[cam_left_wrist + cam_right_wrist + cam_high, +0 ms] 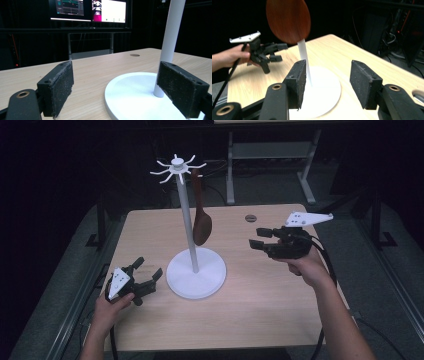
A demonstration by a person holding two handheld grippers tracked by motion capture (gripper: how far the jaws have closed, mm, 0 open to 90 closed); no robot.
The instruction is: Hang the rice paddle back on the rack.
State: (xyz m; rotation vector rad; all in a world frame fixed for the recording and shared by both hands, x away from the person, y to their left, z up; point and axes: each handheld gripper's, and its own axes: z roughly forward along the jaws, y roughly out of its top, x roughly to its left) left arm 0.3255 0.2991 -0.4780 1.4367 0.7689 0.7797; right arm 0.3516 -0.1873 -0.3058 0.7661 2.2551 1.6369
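Left gripper (145, 272), at seven o'clock on the table (260, 320), rests with jaws spread and empty. Just beside it at centre stands the white stand (196, 275). Right gripper (261, 239), at three o'clock, is raised with jaws apart, empty. The brown wooden spoon (201, 222) hangs from the stand's hook at twelve o'clock.
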